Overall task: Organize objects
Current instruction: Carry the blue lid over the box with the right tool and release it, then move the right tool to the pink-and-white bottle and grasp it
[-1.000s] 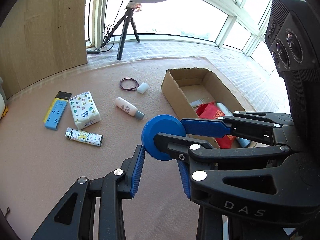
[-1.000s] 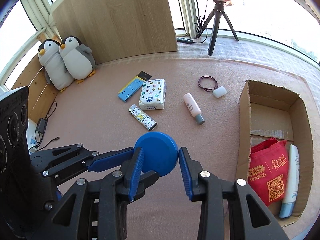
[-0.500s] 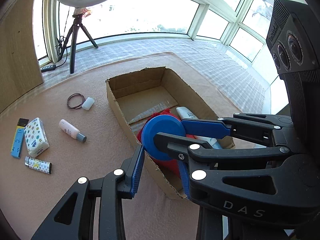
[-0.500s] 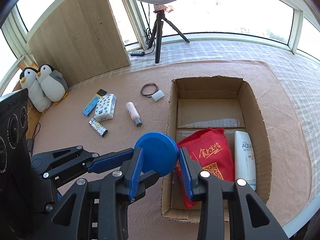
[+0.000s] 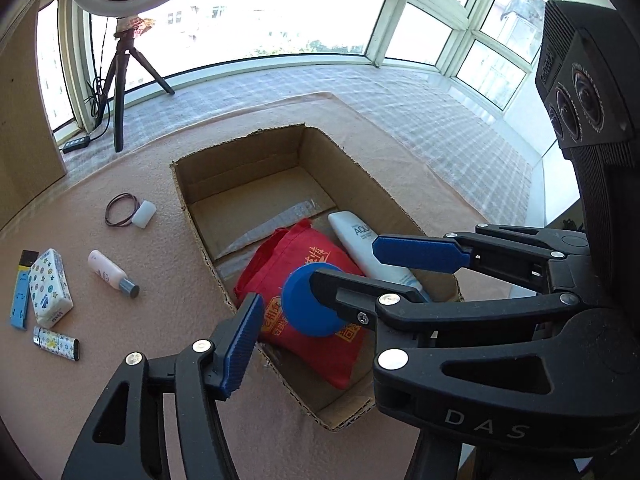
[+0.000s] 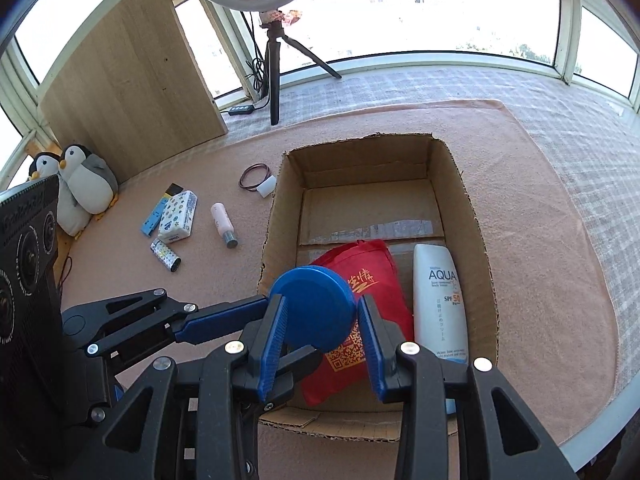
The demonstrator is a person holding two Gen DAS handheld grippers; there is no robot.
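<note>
1. Blue round plastic disc (image 6: pixel 312 304): it hangs above the near end of the brown open-topped cardboard box (image 6: pixel 276 216), over the red fabric bag with gold print (image 6: pixel 372 276). The box stands by the near edge of the pink mat (image 6: pixel 540 220).
2. The right hand-held gripper (image 6: pixel 320 336) holds the disc, with its blue pads pressing on opposite sides of the rim. The step in hand looks like placing the disc in the box.
3. The left hand-held gripper (image 5: pixel 320 332) has its jaws opening. In the left wrist view its visible pad stands clear of the disc's edge, so it holds nothing. It is best drawn aside before the drop, so its fingers do not foul the disc or the box wall.
4. The bag and the white sunscreen tube (image 6: pixel 438 304) fill the near end of the box. The far half of the box floor (image 6: pixel 368 208) is bare. Carrying the disc there would likely let it lie flat rather than slide off the bag.
5. It is safer to lower the disc well below the box rim before letting go. Released high, a round disc may land on edge and roll.
6. The right jaws should open only once the disc rests on something, and the gripper should then lift straight up, clear of the box walls.
</note>
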